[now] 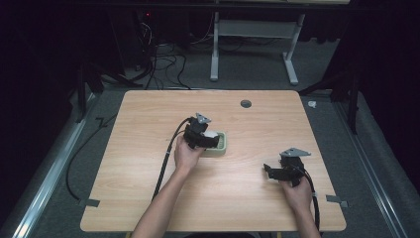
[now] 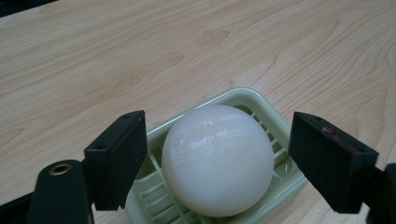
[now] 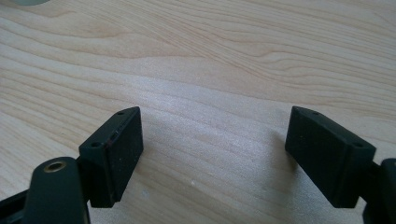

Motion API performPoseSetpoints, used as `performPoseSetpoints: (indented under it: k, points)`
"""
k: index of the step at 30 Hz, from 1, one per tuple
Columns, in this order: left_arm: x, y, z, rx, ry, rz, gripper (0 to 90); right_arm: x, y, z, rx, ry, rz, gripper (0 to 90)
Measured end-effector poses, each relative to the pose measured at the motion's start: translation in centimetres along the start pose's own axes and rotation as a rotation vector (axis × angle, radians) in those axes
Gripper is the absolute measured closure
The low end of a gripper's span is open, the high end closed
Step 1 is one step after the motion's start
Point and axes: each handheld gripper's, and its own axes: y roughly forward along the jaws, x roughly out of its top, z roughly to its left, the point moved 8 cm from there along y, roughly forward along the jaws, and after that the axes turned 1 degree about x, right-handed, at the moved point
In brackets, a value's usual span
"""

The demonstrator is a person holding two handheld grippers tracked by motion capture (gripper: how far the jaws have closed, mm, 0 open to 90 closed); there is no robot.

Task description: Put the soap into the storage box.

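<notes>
A pale green plastic egg slicer tray (image 2: 261,100) with a slotted base sits near the middle of the light wood-grain table (image 1: 148,198); a smooth white peeled egg (image 2: 217,158) rests in its hollow, covering most of the slots. In the left gripper view the left gripper (image 2: 215,161) has its two black jaws spread wide, one on each side of the egg, with a clear gap between each jaw and the egg's surface; nothing is clamped. The tray's far rim and several ribs of the slotted base show beyond and beneath the egg.

In the high view the left gripper (image 1: 202,139) hangs directly over the tray (image 1: 223,148), hiding most of it, so the egg appears there as no more than a small white patch (image 1: 212,134); the jaw spacing cannot be read from this angle. The same view places the right gripper (image 1: 271,171) well apart from the tray, toward the table's right front, held low above bare wood.

The right gripper view shows the right gripper (image 3: 214,158) with jaws wide apart over plain tabletop, holding nothing. A grey cable grommet (image 1: 245,103) sits near the table's far edge
</notes>
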Motion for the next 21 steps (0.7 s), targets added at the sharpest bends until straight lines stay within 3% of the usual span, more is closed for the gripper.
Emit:
performPoseSetpoints:
  k: [21]
  points:
    - [0.2, -3.8, 1.1, 0.0, -0.002, -0.041, 20.9, 0.0, 0.0, 0.0, 0.0, -0.001, 0.002, 19.9]
